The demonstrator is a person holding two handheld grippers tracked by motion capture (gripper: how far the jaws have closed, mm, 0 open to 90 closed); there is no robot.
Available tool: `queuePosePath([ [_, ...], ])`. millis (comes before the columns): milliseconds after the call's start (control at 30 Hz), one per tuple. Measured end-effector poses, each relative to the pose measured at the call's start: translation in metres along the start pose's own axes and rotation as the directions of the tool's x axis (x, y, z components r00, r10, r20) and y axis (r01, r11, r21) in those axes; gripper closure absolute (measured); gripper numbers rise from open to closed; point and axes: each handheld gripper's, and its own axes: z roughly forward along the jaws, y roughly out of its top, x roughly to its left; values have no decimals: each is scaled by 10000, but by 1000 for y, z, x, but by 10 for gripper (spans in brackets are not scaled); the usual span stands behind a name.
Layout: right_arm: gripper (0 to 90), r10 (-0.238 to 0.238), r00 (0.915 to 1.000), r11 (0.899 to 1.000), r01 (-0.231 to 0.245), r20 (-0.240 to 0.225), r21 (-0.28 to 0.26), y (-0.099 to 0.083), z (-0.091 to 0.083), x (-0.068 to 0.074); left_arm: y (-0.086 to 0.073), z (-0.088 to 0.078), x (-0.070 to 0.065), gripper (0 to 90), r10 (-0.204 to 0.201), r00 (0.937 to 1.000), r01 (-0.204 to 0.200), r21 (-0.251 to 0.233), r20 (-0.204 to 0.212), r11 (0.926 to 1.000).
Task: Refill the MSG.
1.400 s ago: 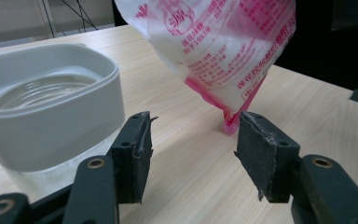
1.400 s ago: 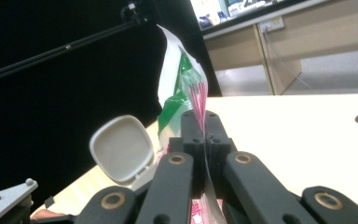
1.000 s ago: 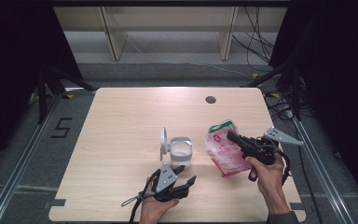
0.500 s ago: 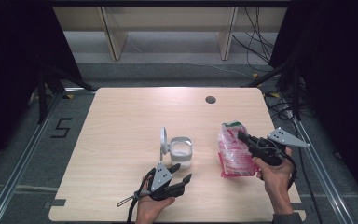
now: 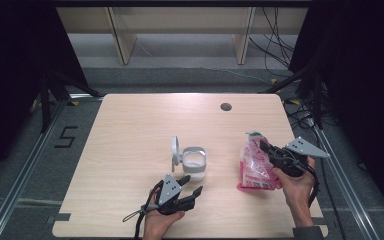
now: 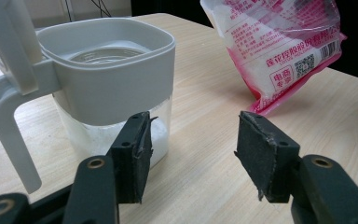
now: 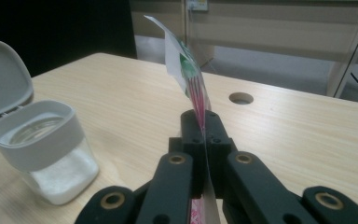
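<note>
A clear container [image 5: 194, 164] with a grey collar and its hinged lid [image 5: 176, 150] standing open holds white powder and sits mid-table. My left gripper [image 5: 192, 184] rests just in front of it, open, nothing between its pads [image 6: 130, 154]; the container [image 6: 107, 79] stands close ahead of the left pad. A pink-and-white bag [image 5: 256, 165] of white grains rests its bottom on the table at the right. My right gripper [image 5: 264, 146] is shut on the bag's upper edge [image 7: 189, 70], with the film pinched between the jaws of that gripper [image 7: 204, 121]. The bag [image 6: 284, 42] also shows beyond the left gripper.
A round cable hole [image 5: 225, 106] lies in the tabletop at the back right. The table's right edge [image 5: 314, 165] is close to the right hand. Shelving legs and cables stand on the floor beyond the table. The container [image 7: 46, 149] is to the left of the right gripper.
The right gripper has carried the bag right and toward the person, and the bag now stands more upright on the table. The left gripper has barely shifted.
</note>
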Motion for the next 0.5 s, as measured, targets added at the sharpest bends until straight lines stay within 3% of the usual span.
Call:
queuePosePath([
  [33,900,77,9999,9999,-78,66,88,0,0,0,0,-1,0,446,28,10000,-27,162,-95,9999],
  [67,900,-515,9983,9986,512,281,107,-1,1,-5,0,-1,0,445,29,9999,-27,142,-96,9999],
  [100,900,-620,9977,9980,617,278,127,-2,2,-6,0,-2,-1,445,-233,9997,234,74,-122,9997],
  [233,900,-419,9984,9991,415,380,123,-4,4,-6,0,-3,0,443,-227,9996,229,75,-157,9997],
  [300,900,-541,9975,9985,538,451,61,-5,5,-8,1,-4,2,442,8,9999,-7,59,-149,10000],
  [333,900,-682,9961,9976,677,564,114,-5,4,-9,1,-4,3,441,-17,9999,18,52,-161,10000],
  [367,900,-498,9974,9986,487,523,226,-5,4,-8,0,-4,2,439,-310,9994,309,-52,-142,9995],
  [467,900,-583,9958,9978,560,702,346,-8,6,-10,0,-5,2,427,-386,9991,385,-33,-198,9993],
  [500,900,-635,9950,9975,608,777,361,-9,7,-11,0,-6,4,427,-126,9998,127,13,-151,9999],
])
